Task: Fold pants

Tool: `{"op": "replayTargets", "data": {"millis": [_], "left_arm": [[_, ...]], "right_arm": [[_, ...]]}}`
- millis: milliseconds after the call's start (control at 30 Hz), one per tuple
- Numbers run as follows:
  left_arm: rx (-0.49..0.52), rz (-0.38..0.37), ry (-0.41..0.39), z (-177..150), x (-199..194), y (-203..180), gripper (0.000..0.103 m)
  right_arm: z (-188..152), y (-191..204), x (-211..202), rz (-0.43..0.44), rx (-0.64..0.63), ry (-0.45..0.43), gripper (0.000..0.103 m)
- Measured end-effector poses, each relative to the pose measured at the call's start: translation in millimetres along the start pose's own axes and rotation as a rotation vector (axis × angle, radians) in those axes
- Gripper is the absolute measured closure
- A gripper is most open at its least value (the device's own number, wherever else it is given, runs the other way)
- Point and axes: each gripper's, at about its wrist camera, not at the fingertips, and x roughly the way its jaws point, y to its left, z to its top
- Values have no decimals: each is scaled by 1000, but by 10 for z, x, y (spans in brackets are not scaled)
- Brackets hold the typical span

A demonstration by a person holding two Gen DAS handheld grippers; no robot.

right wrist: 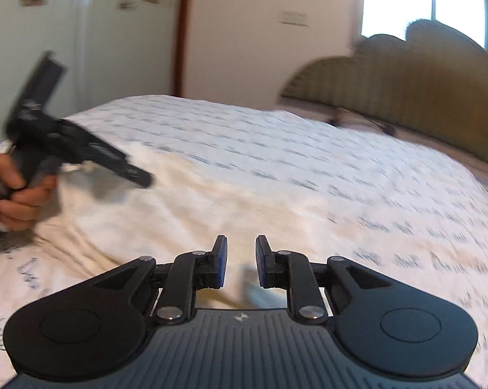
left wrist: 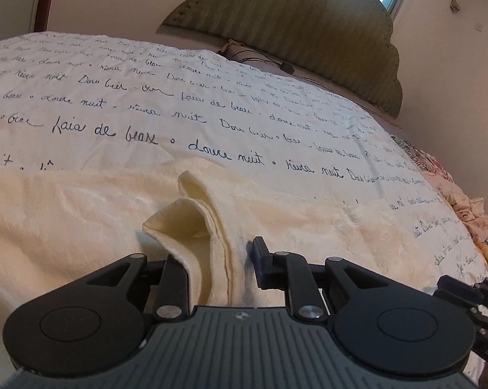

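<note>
**Cream pants on the bed, both grippers loosened**

At the left, a person's hand [right wrist: 15, 199] holds the left gripper [left wrist: 216, 261] low over the cream pants [left wrist: 81, 220], which lie spread on the script-printed bedspread [left wrist: 146, 97]. A raised fold of the cloth [left wrist: 192, 223] stands between its jaws, which are narrowly parted; the right pad sits clear of the fabric, the left is hidden behind it. Further right, the right gripper [right wrist: 241, 261] hovers above the pants [right wrist: 211, 201], jaws slightly apart and empty. Behind stands a green padded headboard [left wrist: 309, 32].
</note>
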Motion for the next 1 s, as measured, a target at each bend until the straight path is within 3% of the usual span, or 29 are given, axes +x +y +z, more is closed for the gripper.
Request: {"op": "replayTargets", "data": {"millis": [100, 200, 300, 400, 467, 600, 700, 800, 867, 1000], "left_arm": [[-67, -39, 7, 12, 14, 38, 76], [-72, -83, 8, -3, 19, -13, 76], [-19, 1, 3, -36, 62, -65, 70], [-47, -5, 11, -38, 62, -16, 68], [-51, -1, 13, -19, 44, -12, 67], [-34, 24, 3, -29, 15, -49, 60], [-8, 48, -10, -65, -21, -79, 59], [30, 78, -28, -99, -56, -77, 54], [41, 88, -31, -108, -74, -59, 53], [30, 103, -46, -80, -142, -14, 48]], "right_arm": [[-111, -38, 86, -54, -58, 48, 85], [-304, -77, 279, -285, -212, 165, 84], [-322, -267, 235, -270, -85, 164, 84], [-227, -267, 117, -292, -59, 88, 84], [-73, -260, 90, -243, -47, 39, 84], [324, -99, 322, -141, -158, -11, 84], [472, -51, 824, -42, -221, 74, 84], [385, -248, 1327, -101, -206, 204, 85], [367, -444, 1317, -120, -91, 190, 74], [298, -377, 869, -152, -68, 107, 73]]}}
